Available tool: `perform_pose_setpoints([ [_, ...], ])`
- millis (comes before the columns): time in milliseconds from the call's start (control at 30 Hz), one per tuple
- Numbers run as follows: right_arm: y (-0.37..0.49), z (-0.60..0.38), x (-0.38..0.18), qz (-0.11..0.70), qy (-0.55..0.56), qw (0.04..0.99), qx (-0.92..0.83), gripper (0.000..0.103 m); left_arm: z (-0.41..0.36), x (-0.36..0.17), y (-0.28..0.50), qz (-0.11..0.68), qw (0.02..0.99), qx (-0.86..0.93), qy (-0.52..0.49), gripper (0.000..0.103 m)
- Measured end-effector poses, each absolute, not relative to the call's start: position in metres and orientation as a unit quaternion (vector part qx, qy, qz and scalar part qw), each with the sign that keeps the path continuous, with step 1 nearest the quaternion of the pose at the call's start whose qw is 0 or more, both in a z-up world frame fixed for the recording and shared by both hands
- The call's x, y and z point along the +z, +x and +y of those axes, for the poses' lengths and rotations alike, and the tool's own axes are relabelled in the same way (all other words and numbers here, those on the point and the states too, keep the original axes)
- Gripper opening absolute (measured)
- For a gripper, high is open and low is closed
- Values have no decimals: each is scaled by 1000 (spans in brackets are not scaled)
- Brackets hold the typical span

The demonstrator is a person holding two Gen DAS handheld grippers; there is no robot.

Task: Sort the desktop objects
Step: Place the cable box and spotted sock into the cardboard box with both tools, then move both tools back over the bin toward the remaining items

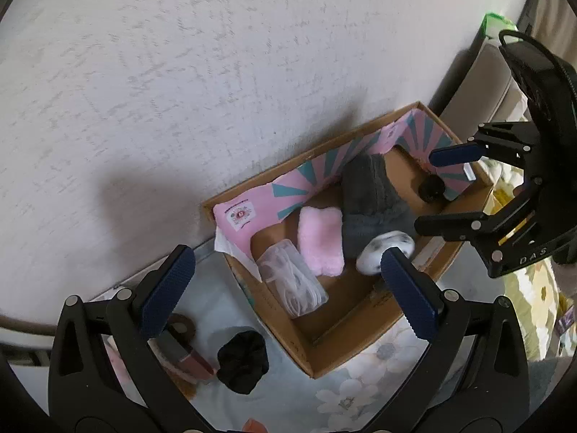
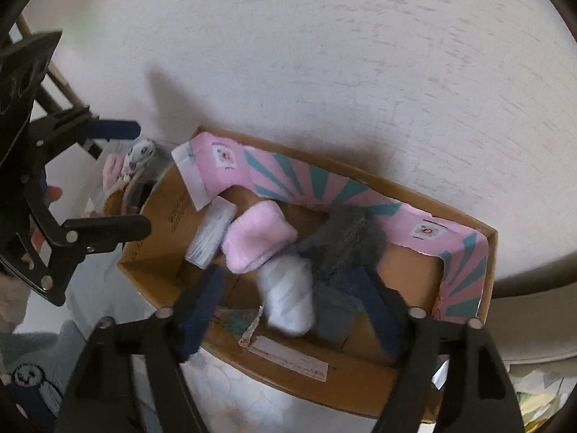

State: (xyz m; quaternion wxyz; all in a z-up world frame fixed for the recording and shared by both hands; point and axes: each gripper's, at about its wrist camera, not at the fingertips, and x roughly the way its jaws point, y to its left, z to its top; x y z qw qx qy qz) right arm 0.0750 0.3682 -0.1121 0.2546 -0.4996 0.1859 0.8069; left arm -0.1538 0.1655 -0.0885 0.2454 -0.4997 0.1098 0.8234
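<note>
Both units hover above the cardboard box (image 1: 375,319), which sits against the wall at the far side of the desk. The right gripper (image 2: 288,310) is over the box with its jaws spread wide and nothing between them; the white roll (image 2: 288,297) below it appears motion-blurred, judged to be dropping or just settling among the contents. The left gripper (image 1: 288,281) also stands wide and empty, near the box's left corner.

Already inside the box: pink cloth (image 1: 322,240), grey cloth (image 1: 371,198), clear cable case (image 1: 294,281), and a small black cap (image 1: 431,187) by the far right wall.

Unsorted, on the floral cover to the left of the box: black scrunchie (image 1: 243,362), lip-gloss tube (image 1: 187,357), and a brown ring (image 1: 182,326) partly hidden behind the left finger.

Procedure, as judged:
1. Raise the right unit straight up, clear of the box rim
2. Centre the left jaws over the scrunchie; it is soft, so close well down onto its bulk
3. Avoid nudging the tube just beside it
4. Release low inside the box, over bare cardboard
</note>
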Motion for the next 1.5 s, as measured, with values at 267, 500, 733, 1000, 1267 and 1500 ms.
perform_pose_setpoints([
  [267,78,357,-96,162,-489,281,810,75,148,-71,-137,111,235,837,-482,103],
  [500,75,339,-82,150,-486,296,809,76,127,-53,-117,119,226,849,-462,103],
  [733,70,309,-59,141,-443,289,837,76,103,-50,-102,112,218,853,-460,103],
  [1000,51,286,-51,137,-429,269,851,76,79,-48,-87,98,210,862,-451,103],
  [1267,31,274,-44,127,-424,253,860,76,40,-45,-77,75,186,871,-449,103],
  [1500,10,257,-42,108,-430,239,864,76,-21,-39,-71,38,136,886,-442,103],
])
